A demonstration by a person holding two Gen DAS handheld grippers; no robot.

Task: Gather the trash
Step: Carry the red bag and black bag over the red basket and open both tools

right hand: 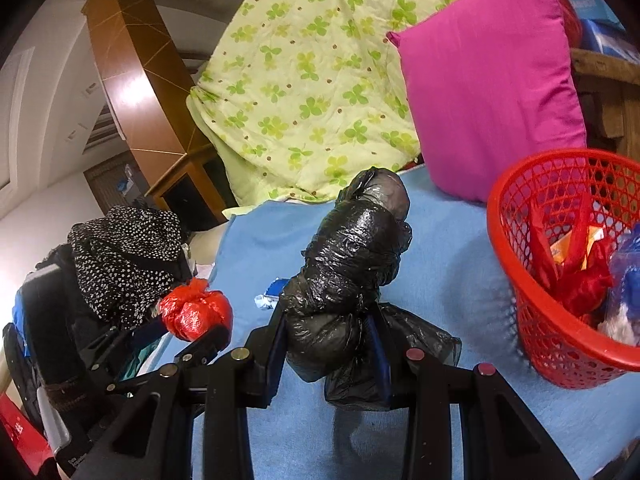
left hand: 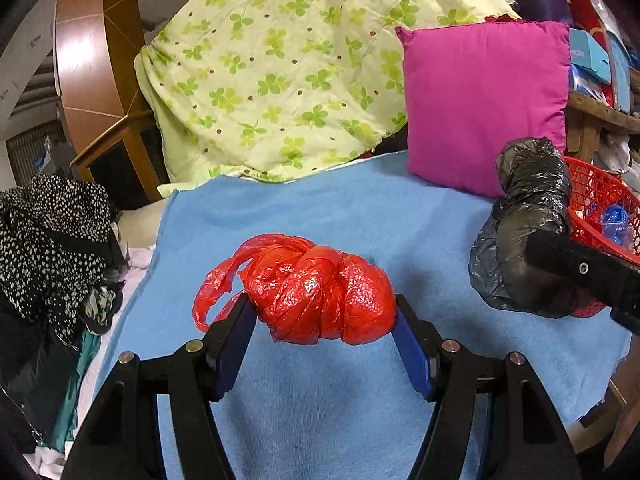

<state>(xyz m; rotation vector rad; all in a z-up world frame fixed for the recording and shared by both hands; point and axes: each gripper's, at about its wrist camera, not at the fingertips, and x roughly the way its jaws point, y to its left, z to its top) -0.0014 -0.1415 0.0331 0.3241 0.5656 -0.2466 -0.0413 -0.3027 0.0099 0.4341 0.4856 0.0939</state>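
Left gripper (left hand: pixel 325 316) is clamping a knotted red bag (left hand: pixel 316 288); right gripper (right hand: pixel 329 340) is pinching a black bag (right hand: pixel 348 264), both left of the red basket (right hand: pixel 532 320).

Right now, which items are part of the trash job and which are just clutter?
Job: red bag in left gripper; black bag in right gripper; red basket.
Clutter: pink pillow, clover quilt, spotted clothes, blue blanket.
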